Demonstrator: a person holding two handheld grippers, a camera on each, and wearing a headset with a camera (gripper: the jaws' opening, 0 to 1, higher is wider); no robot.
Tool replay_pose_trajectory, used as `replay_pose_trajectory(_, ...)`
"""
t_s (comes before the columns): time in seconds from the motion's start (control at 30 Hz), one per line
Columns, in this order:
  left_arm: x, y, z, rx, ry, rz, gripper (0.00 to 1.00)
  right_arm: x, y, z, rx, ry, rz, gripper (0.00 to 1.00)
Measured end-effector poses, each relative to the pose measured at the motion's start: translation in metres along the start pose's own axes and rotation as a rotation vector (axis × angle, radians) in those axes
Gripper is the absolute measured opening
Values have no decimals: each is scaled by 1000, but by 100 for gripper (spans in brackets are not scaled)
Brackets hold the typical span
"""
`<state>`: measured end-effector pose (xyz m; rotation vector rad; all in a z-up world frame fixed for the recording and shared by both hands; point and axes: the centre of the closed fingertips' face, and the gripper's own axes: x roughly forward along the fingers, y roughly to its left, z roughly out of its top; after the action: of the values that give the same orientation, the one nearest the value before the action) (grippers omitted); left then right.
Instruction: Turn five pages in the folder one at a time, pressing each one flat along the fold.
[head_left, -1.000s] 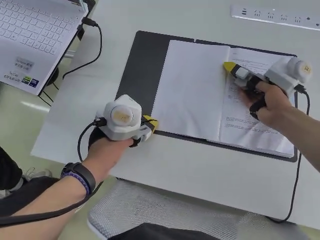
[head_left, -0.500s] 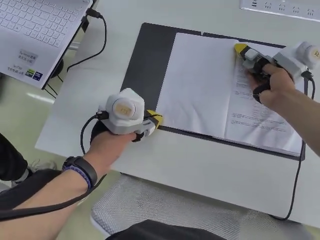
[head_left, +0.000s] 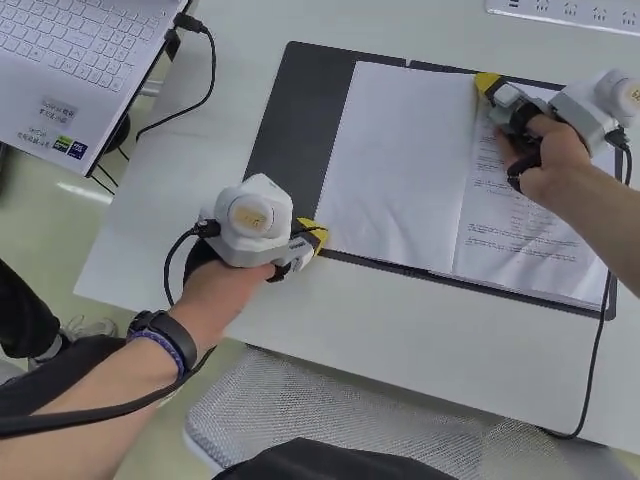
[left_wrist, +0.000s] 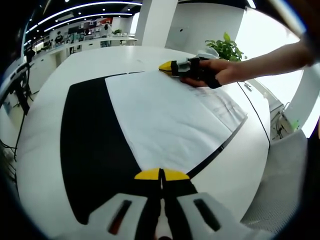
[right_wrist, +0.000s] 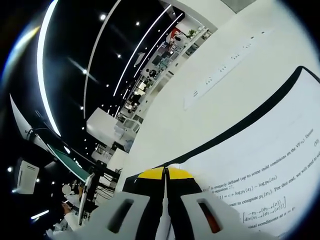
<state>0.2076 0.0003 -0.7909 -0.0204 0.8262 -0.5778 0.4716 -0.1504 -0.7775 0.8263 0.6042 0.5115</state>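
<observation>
Folder (head_left: 295, 120) open on tabletop (head_left: 400, 340): blank page (head_left: 400, 160) at 9 o'clock of the fold, printed page (head_left: 520, 230) at 3. Right gripper (head_left: 487, 83) fingers closed, tips on fold's 12 o'clock end. Left gripper (head_left: 311, 234) fingers closed, empty, at folder's 7 o'clock edge. Laptop (head_left: 70, 70) at 10 o'clock.

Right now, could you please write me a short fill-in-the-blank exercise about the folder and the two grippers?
1. The folder lies ___ on the white table.
2. The left page, by the left gripper, is ___; the right page, under the right gripper, carries printed text.
3. The jaws of both grippers are ___.
4. In the head view, the laptop sits to the ___ of the folder.
Missing words: open; blank; shut; left.
</observation>
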Motion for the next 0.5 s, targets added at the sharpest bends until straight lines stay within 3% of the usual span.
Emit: replay_pose_trajectory(0.5,0,0,0,0,0,2,0,-20,5,-20,-36,73,31,0)
